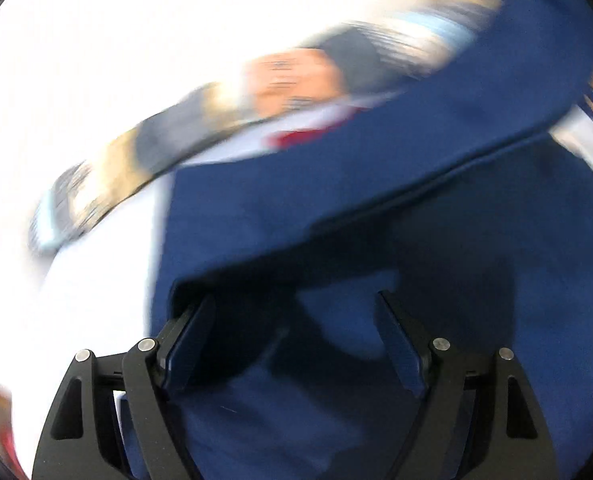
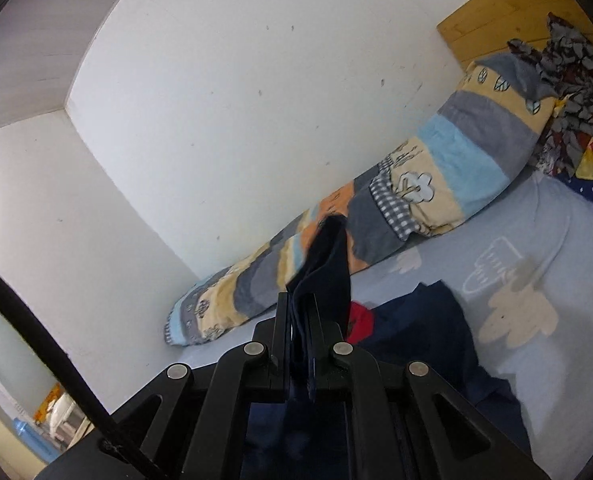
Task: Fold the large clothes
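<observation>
The navy garment (image 2: 424, 340) lies partly heaped on the pale printed bed sheet (image 2: 536, 240), with one edge lifted off it, bunched and pinched between the shut fingers of the right claw (image 2: 300, 316), a tongue of cloth sticking up past the tips. The left claw (image 1: 296, 320) stands wide apart and holds nothing, hovering just over a smoother spread of the same blue cloth (image 1: 376, 184), where a straight fold or seam runs slantwise; that view is smeared with motion, so finer detail is lost. To my eye this is the gathering stage: one edge caught, the second grip not yet made. Next the left claw would need to close on a matching edge or corner so the cloth can be stretched flat. Its long axis I cannot tell while it is crumpled. A red patch (image 2: 360, 320) shows beside it, and a striped bolster (image 2: 436, 168) lies along the white wall (image 2: 256, 100)
</observation>
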`<state>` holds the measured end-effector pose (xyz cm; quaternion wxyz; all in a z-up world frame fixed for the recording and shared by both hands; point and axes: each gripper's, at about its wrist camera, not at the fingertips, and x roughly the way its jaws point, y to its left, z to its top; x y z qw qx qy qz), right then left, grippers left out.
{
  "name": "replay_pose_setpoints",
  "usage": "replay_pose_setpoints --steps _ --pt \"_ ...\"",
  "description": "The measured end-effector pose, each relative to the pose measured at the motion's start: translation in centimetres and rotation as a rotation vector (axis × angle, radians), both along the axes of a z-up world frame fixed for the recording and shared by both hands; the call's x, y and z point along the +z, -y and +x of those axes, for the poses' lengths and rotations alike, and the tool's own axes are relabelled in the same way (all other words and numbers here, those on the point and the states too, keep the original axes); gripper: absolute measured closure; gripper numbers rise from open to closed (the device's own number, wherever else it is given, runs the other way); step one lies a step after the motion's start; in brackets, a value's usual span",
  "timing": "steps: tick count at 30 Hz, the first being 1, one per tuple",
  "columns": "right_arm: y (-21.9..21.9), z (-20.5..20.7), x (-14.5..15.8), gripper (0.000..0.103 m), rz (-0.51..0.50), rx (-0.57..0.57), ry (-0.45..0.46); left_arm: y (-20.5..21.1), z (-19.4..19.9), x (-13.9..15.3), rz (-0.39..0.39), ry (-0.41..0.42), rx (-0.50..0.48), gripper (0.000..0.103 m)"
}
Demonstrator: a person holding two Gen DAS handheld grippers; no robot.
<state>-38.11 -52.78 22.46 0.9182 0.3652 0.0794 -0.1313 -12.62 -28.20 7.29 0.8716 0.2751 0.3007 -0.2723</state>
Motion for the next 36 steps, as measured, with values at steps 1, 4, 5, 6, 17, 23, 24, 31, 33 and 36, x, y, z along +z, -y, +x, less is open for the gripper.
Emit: replay_pose_setpoints --steps 1,4,5,6,17,23,24,31,33,36 --pt "0.0 0.0 -0.2 0.097 0.001 0.006 -0.010 -1.2 1.8 0.6 -0.027 0.019 0.092 0.023" --pt "0.0 1.0 -1.7 0.097 0.002 0.019 -0.079 -5.7 6.3 1.4 -0.099 -0.001 0.299 0.023" --pt "-0.1 1.9 -2.6 0.097 -0.004 0.013 -0.128 -7.1 7.3 1.3 -0.101 0.005 0.352 0.023" --pt "0.0 2.6 -3.5 0.097 -0.008 0.003 -0.180 -8.3 8.1 1.0 -0.087 -0.016 0.381 0.023" --pt "-1.1 9.6 -12.3 0.090 0.001 0.045 -0.618 -12.0 1.6 3.7 -0.063 -0.129 0.265 0.023" --pt "-2.0 11.5 -19.6 0.077 0.027 0.138 -0.860 -12.5 2.3 6.4 -0.154 -0.052 0.260 0.006" --pt "-1.6 11.4 -21.2 0.077 0.077 0.158 -0.883 -12.0 3.0 5.6 -0.123 -0.082 0.247 0.006" --pt "-4.9 11.7 -16.9 0.057 -0.105 0.194 -0.795 -10.0 3.0 2.3 -0.039 -0.100 0.178 0.006" --pt "-6.0 12.3 -17.5 0.053 -0.132 0.212 -0.815 -9.3 3.5 1.6 -0.056 -0.120 0.170 0.006" --pt "-6.3 13.2 -21.3 0.052 -0.070 0.253 -0.912 -7.5 5.5 -2.3 0.074 -0.231 0.174 0.006"
